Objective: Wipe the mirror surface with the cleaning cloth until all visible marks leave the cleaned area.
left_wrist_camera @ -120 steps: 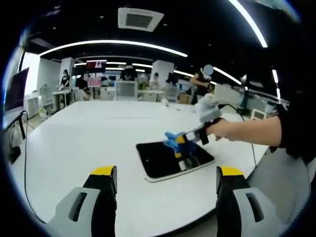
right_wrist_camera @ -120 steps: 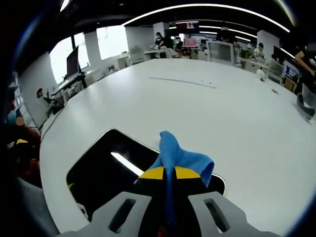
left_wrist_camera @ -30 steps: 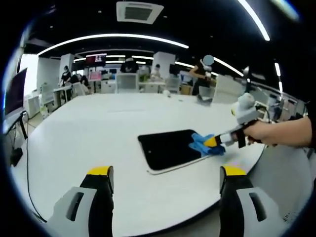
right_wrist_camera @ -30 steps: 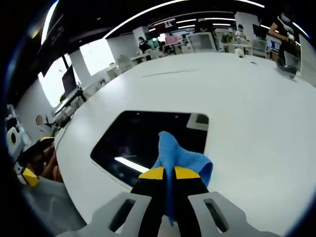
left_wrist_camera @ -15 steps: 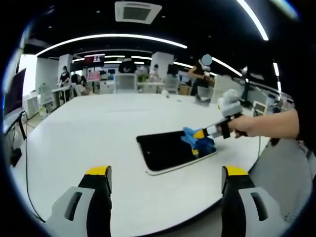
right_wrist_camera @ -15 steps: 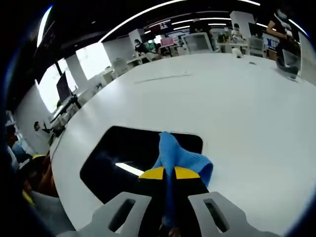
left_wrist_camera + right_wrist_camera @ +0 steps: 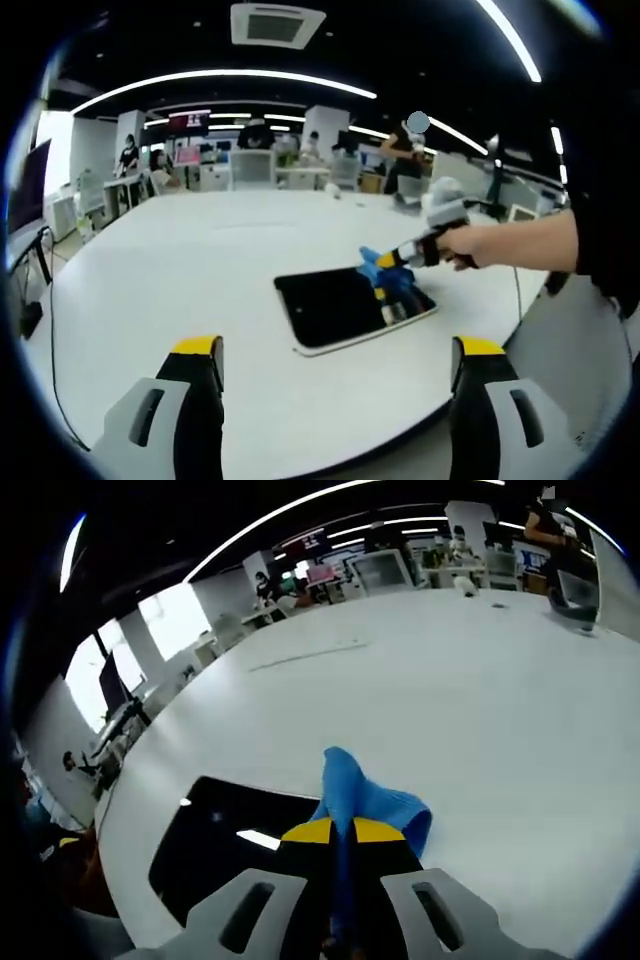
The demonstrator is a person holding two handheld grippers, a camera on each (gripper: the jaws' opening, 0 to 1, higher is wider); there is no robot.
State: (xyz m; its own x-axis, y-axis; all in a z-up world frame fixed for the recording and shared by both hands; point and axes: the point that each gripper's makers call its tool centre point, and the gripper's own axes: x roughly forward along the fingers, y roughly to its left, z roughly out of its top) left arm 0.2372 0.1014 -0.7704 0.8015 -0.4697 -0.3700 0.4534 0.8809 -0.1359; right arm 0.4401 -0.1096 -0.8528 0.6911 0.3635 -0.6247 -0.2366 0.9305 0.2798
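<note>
Left gripper (image 7: 335,395) nearest in the left gripper view, jaws spread wide with nothing between them, hanging back over the near edge of the white table (image 7: 180,270). Right gripper (image 7: 336,832) in its own view has yellow-tipped jaws clenched on the blue cleaning cloth (image 7: 365,798), a bunched fold sticking up past the tips. Past the left jaws the mirror (image 7: 345,305) lies flat on the table, a dark rounded rectangle with a pale rim, near the table's right-hand edge; in the right gripper view it sits just left of and below the cloth, reflecting a ceiling light strip. In the left gripper view the right gripper, held by the person's hand (image 7: 475,245), presses the cloth on the mirror's far right corner. Handling, judged: cloth is soft, light, knit-looking, crumples freely, so pinch a thick fold as now and drag flat; mirror is thin, stiff, smooth and probably fragile, may slide on the slick tabletop under a push, so the free gripper could steady a rim edge. Marks on the glass are too small to tell, maybe a smudge near the cloth. Farther back: desks, monitors, people, ceiling vent (image 7: 278,25), light strips. A red wall screen is far off; no writing or brand is readable anywhere.
</note>
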